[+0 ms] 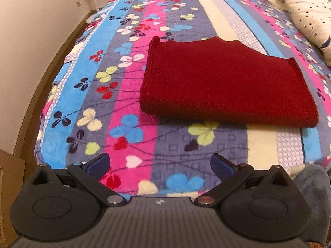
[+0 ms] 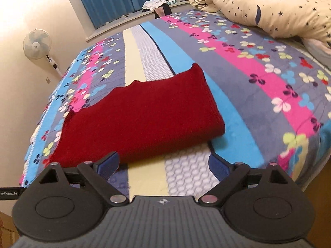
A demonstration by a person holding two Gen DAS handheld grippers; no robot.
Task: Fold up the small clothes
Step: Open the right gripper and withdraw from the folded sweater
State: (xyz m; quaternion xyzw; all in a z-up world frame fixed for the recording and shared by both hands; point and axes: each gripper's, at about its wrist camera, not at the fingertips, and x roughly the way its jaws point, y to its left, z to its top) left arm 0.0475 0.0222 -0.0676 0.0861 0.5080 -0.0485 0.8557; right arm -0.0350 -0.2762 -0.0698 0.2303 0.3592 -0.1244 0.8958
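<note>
Lying folded on blanket (image 1: pixel 128 95): red garment (image 1: pixel 223 86); jaws apart, empty.

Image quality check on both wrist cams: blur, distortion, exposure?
Left wrist: strong fisheye bend along the bed edge; red knit sharp, near blanket slightly smeared. Right wrist: wall beside the fan blown out warm, blanket's near right corner motion-blurred, knit soft.

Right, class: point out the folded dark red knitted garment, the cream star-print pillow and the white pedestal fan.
Folded dark red knitted garment (image 1: pixel 223 82): left wrist view, middle of top layer.
Cream star-print pillow (image 2: pixel 275 6): right wrist view, its broad upper face.
White pedestal fan (image 2: pixel 36 44): right wrist view, round head.
</note>
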